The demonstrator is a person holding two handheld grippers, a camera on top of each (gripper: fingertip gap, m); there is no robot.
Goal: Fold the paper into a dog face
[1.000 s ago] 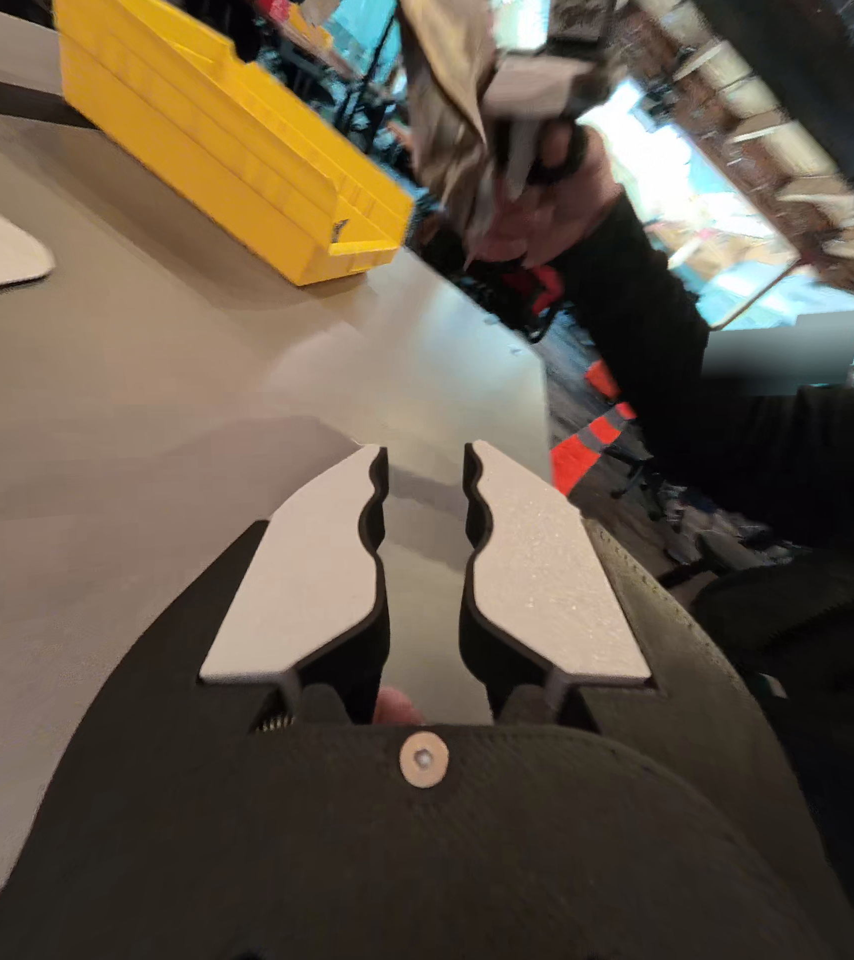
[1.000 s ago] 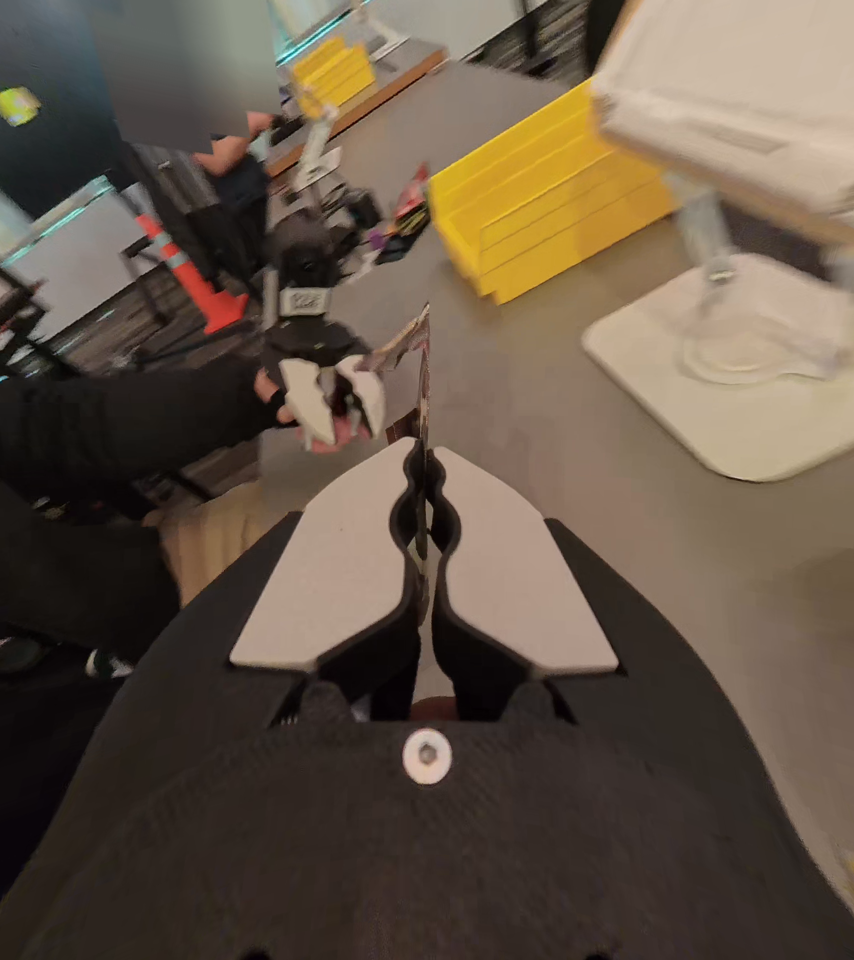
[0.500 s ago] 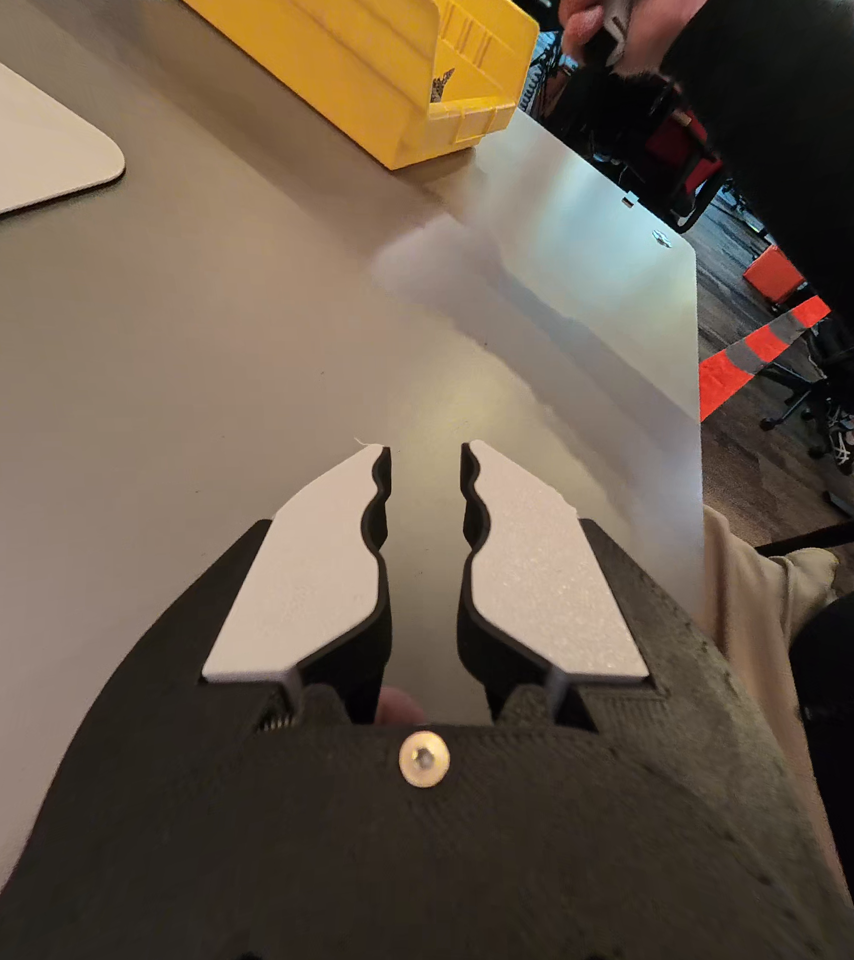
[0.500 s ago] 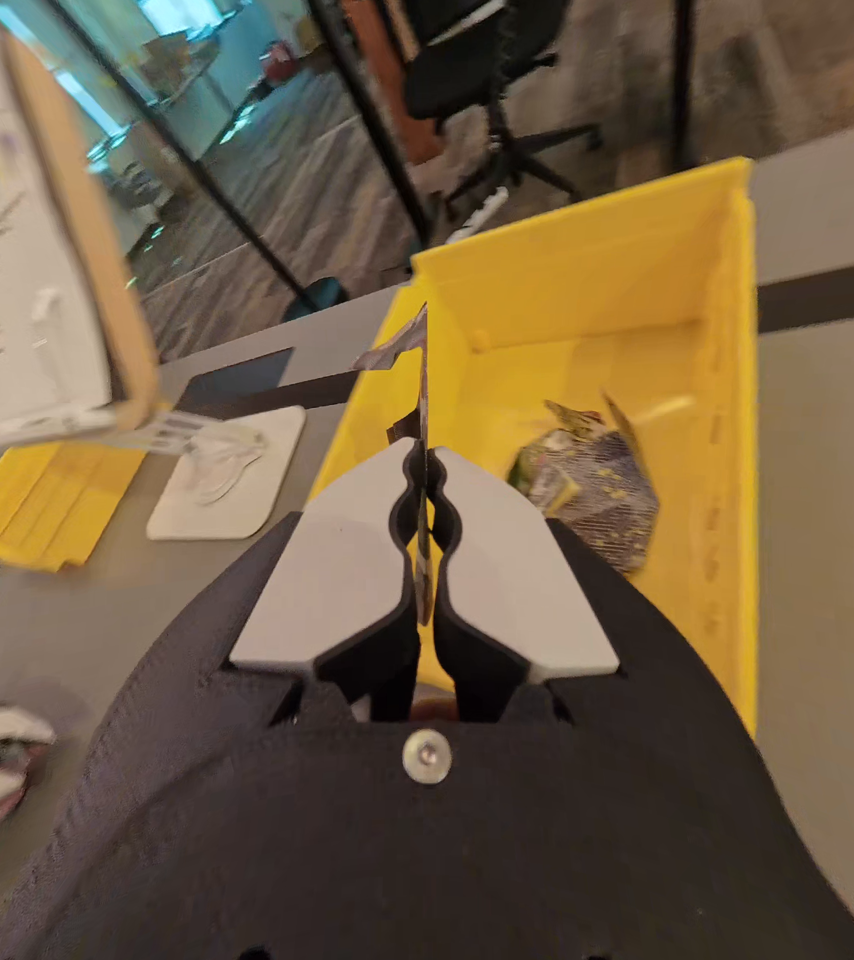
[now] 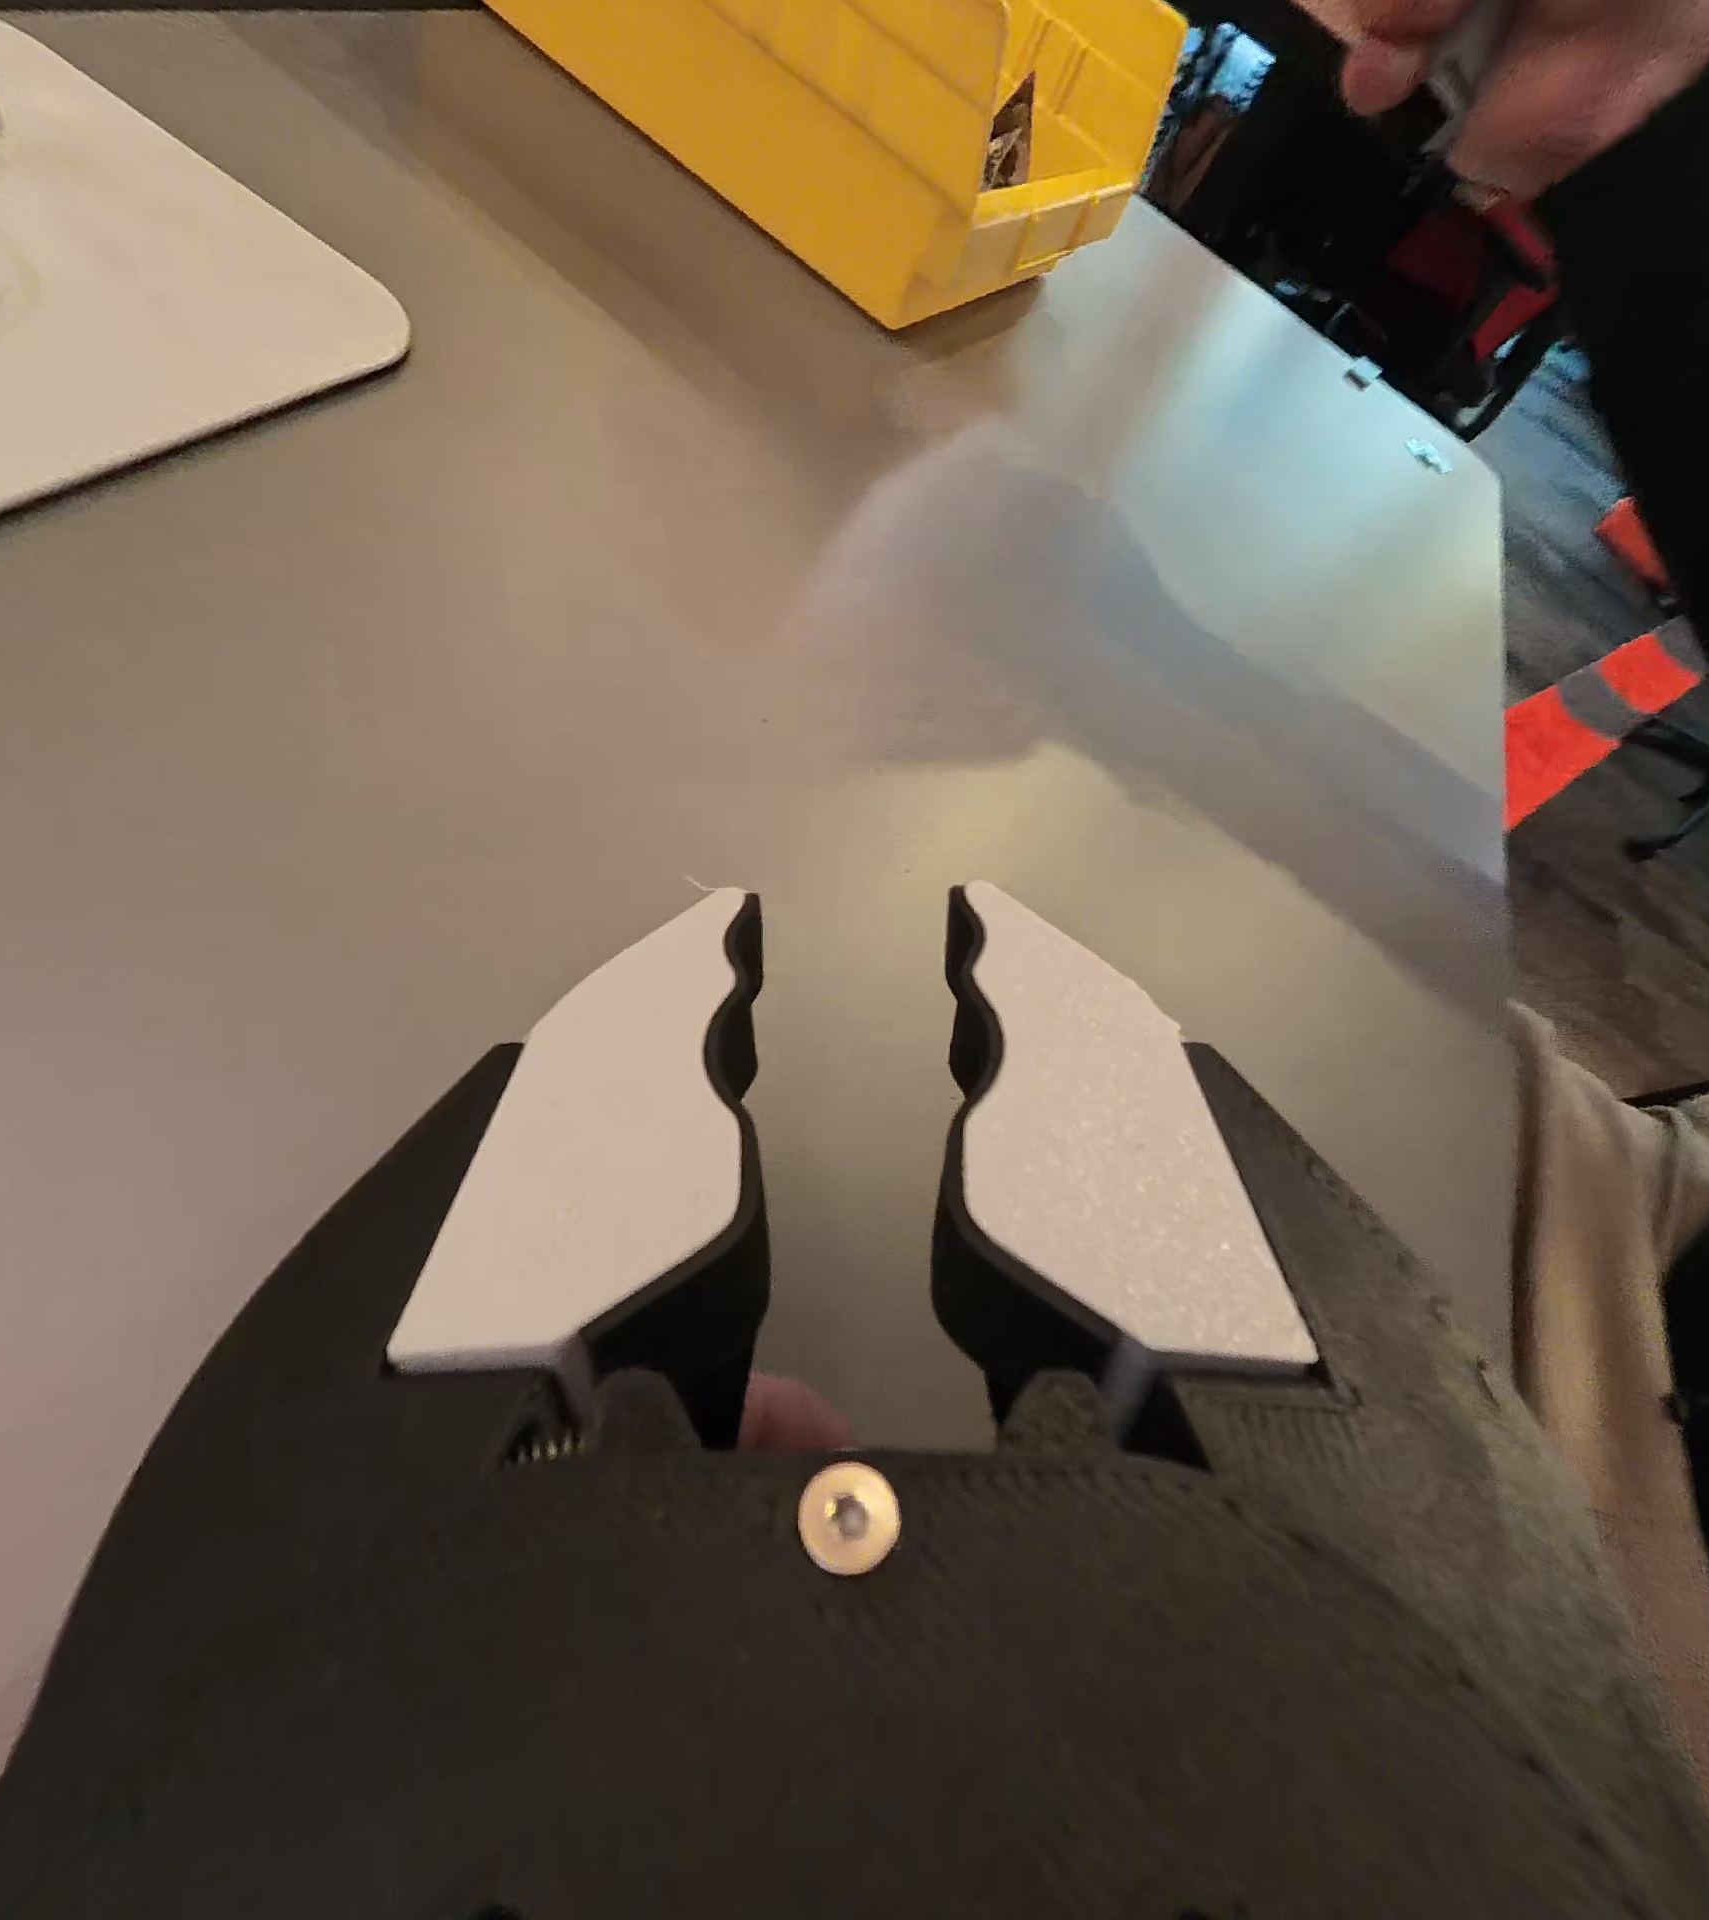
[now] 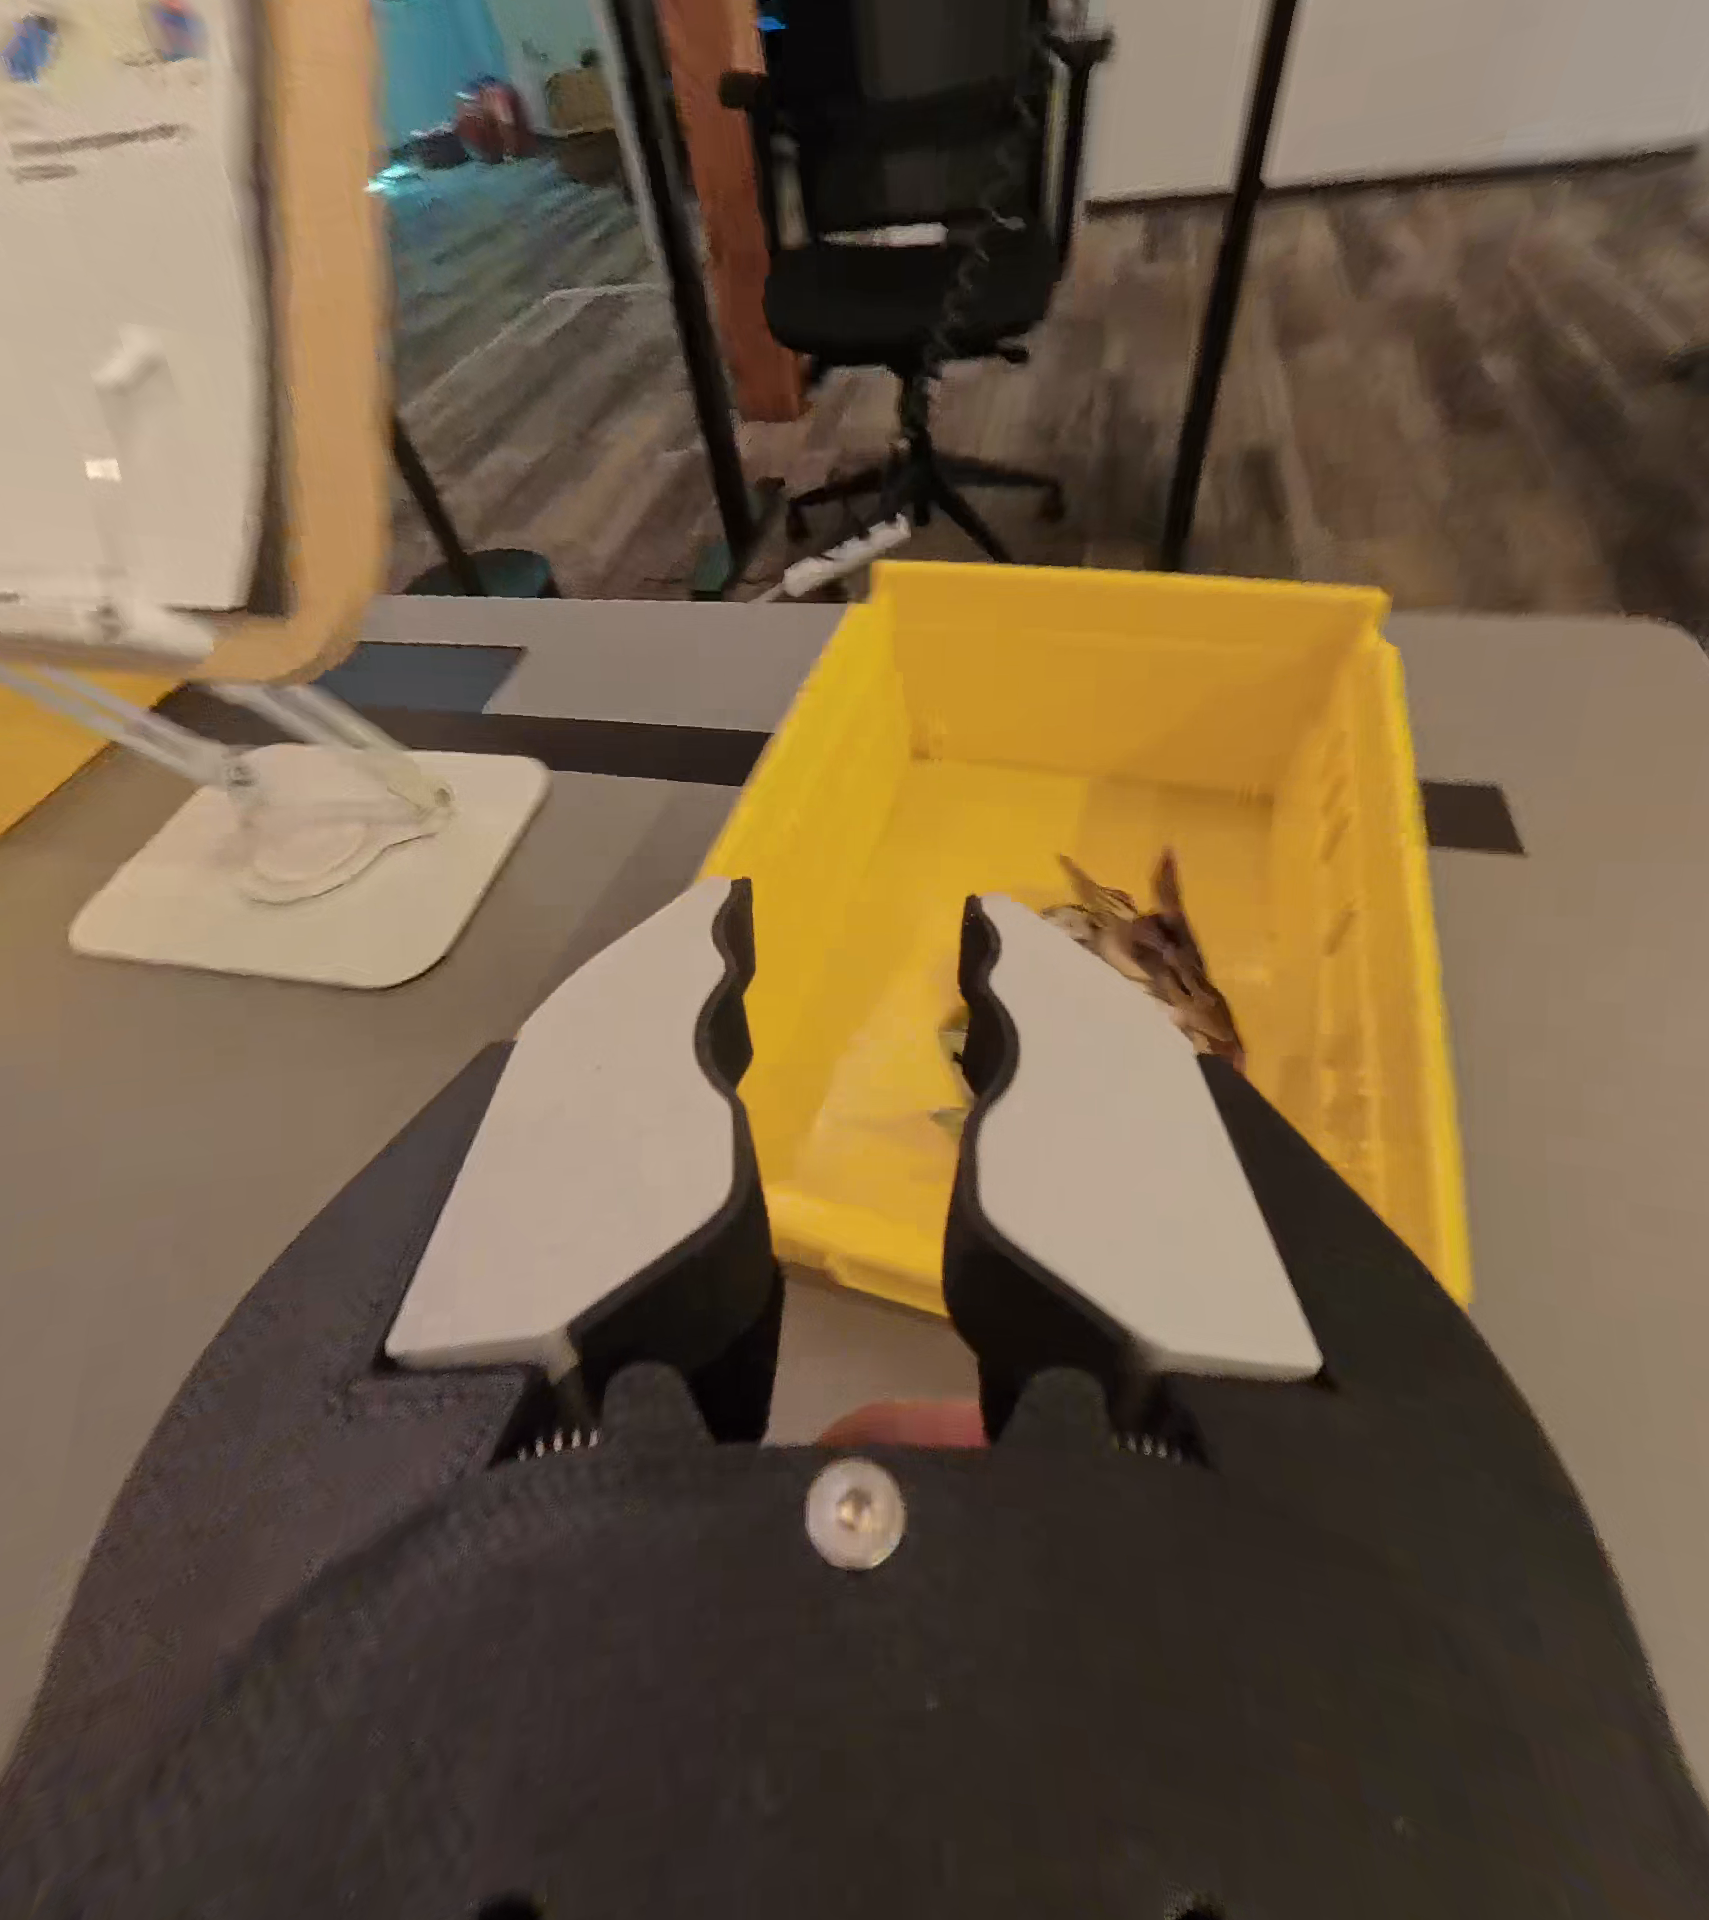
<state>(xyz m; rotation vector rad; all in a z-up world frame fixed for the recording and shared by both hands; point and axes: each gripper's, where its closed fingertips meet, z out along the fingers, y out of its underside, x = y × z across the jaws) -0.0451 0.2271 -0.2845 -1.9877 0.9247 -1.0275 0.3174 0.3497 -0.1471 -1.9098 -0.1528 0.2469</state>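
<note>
My fingers (image 6: pixel 611 1132) are pale grey on black bodies. The bin (image 6: pixel 1349 935) ahead is bright yellow, and the folded paper (image 6: pixel 1156 961) inside it is mottled brown. The table (image 5: pixel 414 727) is plain grey, the stand base (image 6: pixel 310 883) white.

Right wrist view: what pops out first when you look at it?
The bright yellow bin on the grey table, straight ahead of the open right gripper. A folded patterned paper sits inside it, partly hidden behind the gripper's right finger. To the left, a white stand base rests on the table.
</note>
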